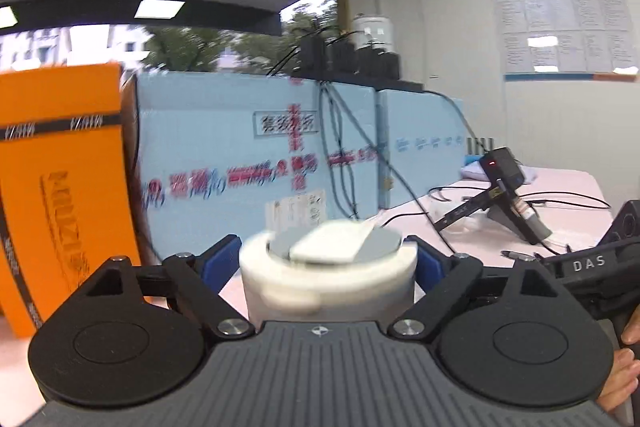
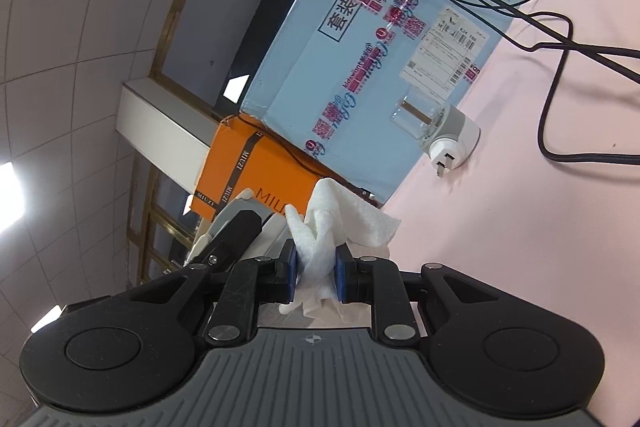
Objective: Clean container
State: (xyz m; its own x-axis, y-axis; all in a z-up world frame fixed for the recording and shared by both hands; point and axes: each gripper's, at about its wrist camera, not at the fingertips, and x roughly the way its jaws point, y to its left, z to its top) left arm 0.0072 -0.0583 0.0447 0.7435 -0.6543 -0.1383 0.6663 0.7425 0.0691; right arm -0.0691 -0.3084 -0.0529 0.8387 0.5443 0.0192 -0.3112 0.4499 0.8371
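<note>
My left gripper (image 1: 328, 259) is shut on a white round container (image 1: 328, 287) with a grey lid and a white flip tab on top; it holds the container upright above the pink table (image 1: 560, 187). My right gripper (image 2: 316, 267) is shut on a crumpled white cloth (image 2: 340, 223) that sticks out past the blue pads (image 2: 291, 267). In the right wrist view the container (image 2: 240, 219) shows just left of the cloth, with the left gripper's black finger across it. The cloth lies against or very near the container's side.
An orange box (image 1: 60, 187) stands at the left, beside a large light-blue carton (image 1: 256, 147) with red tape. Black cables (image 2: 552, 39) run over the pink table (image 2: 520, 227). A clear-topped white plug device (image 2: 444, 131) lies by the carton. A black stand (image 1: 508, 195) is at the right.
</note>
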